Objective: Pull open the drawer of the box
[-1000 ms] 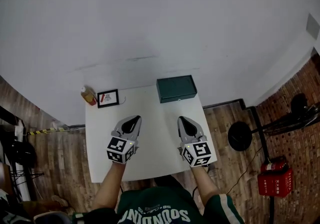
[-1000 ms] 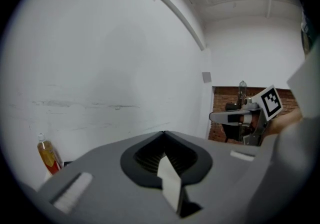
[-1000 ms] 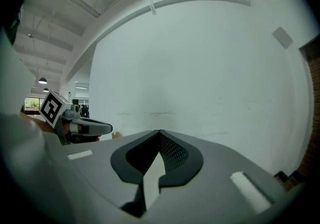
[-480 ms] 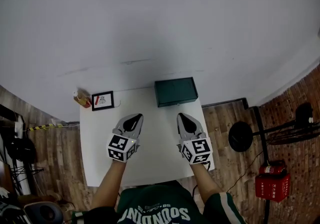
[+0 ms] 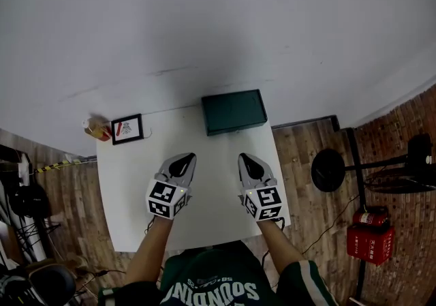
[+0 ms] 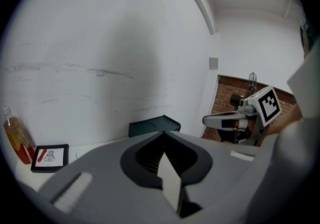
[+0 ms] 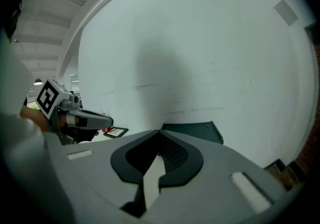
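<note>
Upside-down white lettering on the green shirt (image 5: 211, 293) cannot be read.

Bare studio or test room rather than a home: one white surface (image 5: 211, 161) against a plain white wall (image 5: 204, 18), wood-plank floor (image 5: 68, 216), brick wall (image 5: 412, 117), round black stand base (image 5: 328, 187), red crate (image 5: 370, 245) on the floor.

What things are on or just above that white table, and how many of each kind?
Dark green box: 1
Black picture frame: 1
Bottle of amber liquid: 1
Handheld grippers: 2, the left gripper and the right gripper, both held over the table with jaws shut and empty
Total: 5
</note>
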The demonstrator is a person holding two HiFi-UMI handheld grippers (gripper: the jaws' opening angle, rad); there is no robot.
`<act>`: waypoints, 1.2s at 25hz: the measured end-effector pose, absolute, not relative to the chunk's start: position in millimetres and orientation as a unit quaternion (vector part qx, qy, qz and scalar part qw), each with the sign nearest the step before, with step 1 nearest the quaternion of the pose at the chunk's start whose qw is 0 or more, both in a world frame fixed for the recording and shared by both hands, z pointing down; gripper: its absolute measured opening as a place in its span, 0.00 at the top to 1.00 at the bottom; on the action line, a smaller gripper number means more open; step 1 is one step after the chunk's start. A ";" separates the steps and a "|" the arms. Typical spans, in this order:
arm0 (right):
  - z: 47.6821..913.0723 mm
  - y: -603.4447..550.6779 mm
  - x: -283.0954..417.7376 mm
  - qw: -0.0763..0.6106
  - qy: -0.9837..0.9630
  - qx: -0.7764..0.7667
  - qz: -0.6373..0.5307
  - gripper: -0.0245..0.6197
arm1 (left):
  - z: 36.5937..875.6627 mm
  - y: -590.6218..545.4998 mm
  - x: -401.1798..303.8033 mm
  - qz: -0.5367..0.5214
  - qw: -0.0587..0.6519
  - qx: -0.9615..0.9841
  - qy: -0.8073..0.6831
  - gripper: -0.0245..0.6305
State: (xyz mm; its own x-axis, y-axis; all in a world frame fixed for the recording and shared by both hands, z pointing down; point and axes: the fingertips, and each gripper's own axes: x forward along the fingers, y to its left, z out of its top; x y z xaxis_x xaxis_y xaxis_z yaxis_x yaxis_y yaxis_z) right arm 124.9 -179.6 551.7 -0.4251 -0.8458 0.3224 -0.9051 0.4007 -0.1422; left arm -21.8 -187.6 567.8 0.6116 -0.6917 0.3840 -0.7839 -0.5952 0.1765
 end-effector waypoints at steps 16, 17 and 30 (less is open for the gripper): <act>635.9 -206.7 138.9 0.145 -0.816 0.522 0.204 0.96 | 615.6 -172.0 -8.9 0.163 0.214 0.871 -0.411 0.88; 641.7 -210.9 138.8 0.151 -0.813 0.523 0.206 0.96 | 616.6 -171.1 -10.2 0.165 0.215 0.870 -0.412 0.88; 708.2 -267.3 145.0 0.208 -0.783 0.532 0.246 0.76 | 628.7 -164.0 -38.0 0.163 0.242 0.848 -0.442 0.88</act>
